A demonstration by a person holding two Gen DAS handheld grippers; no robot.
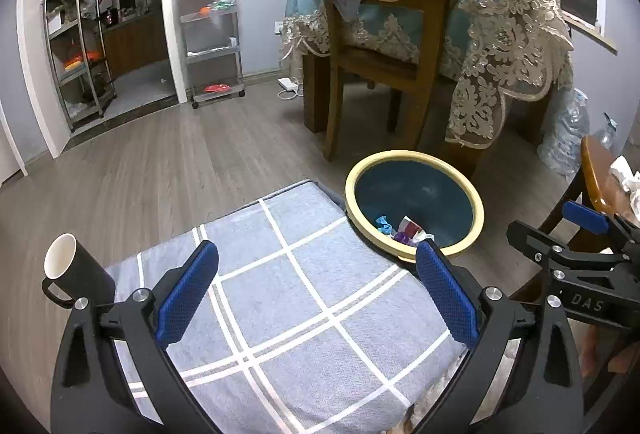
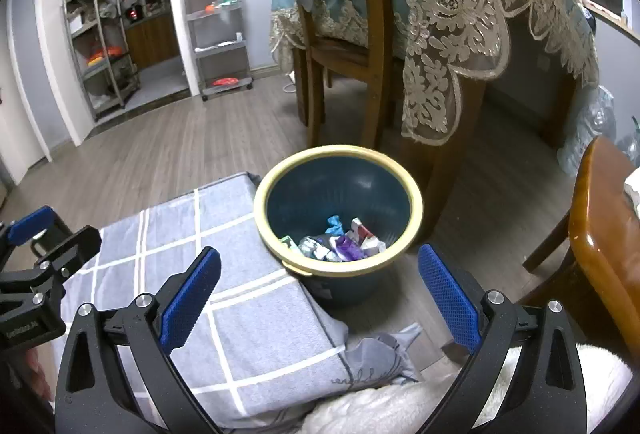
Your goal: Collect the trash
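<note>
Blue-padded fingers of the left tool (image 1: 316,290) are spread wide above a grey checked cushion (image 1: 296,314), with nothing held between them. The right tool (image 2: 320,292) is likewise spread and empty, near a dark blue bin (image 2: 338,208) with a yellow rim. Crumpled wrappers (image 2: 340,244) are seen lying inside the bin, on the floor just right of the cushion. A black cup (image 1: 76,270) is seen at the far left.
</note>
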